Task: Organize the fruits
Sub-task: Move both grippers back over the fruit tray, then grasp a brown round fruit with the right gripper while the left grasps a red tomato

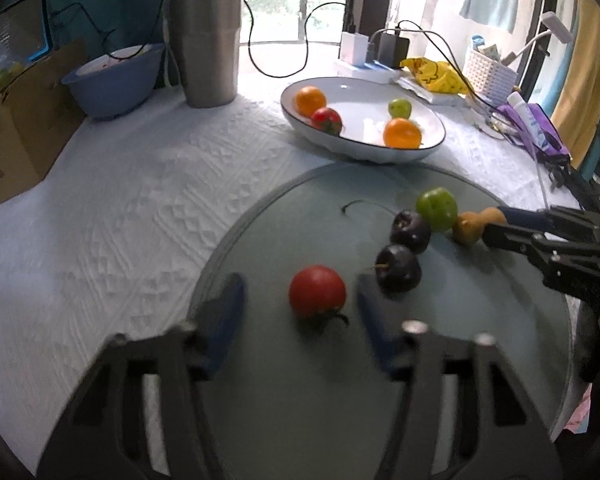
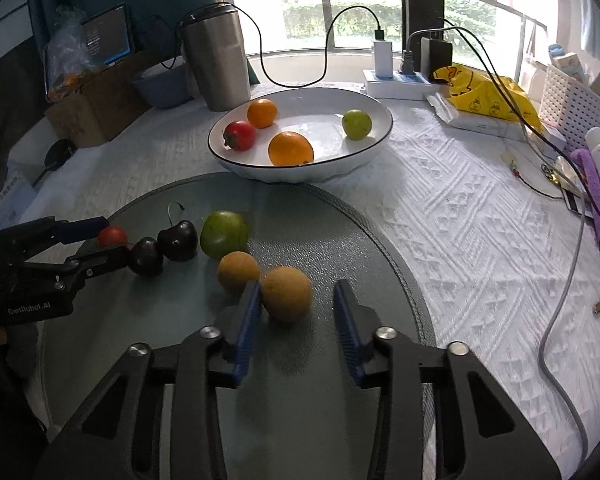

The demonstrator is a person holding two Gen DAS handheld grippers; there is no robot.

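Note:
On a round glass board lie a red tomato, two dark cherries, a green fruit and two brown fruits. My left gripper is open with the tomato between its blue fingers. My right gripper is open around the nearer brown fruit; its left pad touches it. The other brown fruit lies just behind. A white plate beyond the board holds two oranges, a red fruit and a green fruit.
A steel tumbler, a blue bowl and a cardboard box stand at the back left. A power strip with chargers, a yellow bag, a white basket and cables crowd the right.

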